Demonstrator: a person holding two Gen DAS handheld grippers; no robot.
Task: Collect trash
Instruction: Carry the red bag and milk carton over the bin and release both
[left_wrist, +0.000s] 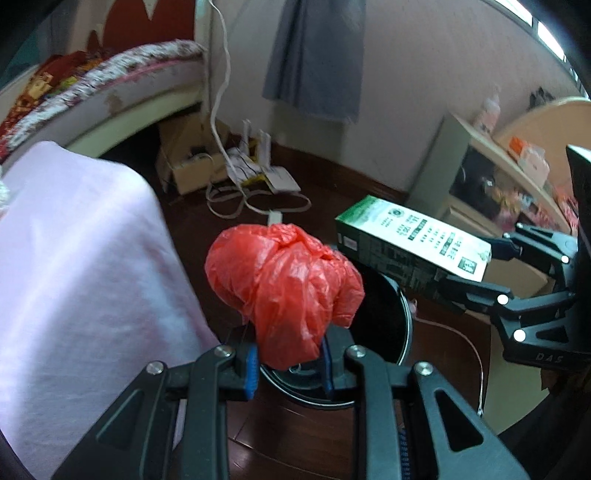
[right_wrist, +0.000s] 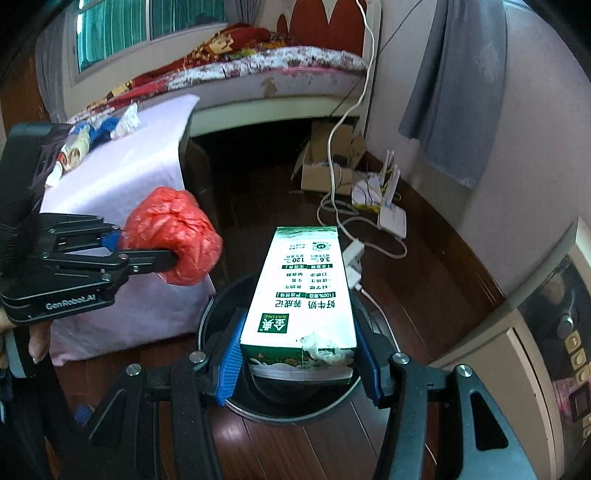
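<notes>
left claw (left_wrist: 288, 363) clamped on crumpled red plastic bag (left_wrist: 284, 284), right claw (right_wrist: 299, 363) clamped on milk carton (right_wrist: 303, 291); both held over round black trash bin (right_wrist: 214, 321) on the floor, prob so they drop straight in.

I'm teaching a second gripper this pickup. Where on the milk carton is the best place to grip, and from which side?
Grip the milk carton at one end, across its two long flat side walls, coming in along its length. The right gripper does this: parallel faces sit flush on the pads, and the width fits between the fingers.
</notes>
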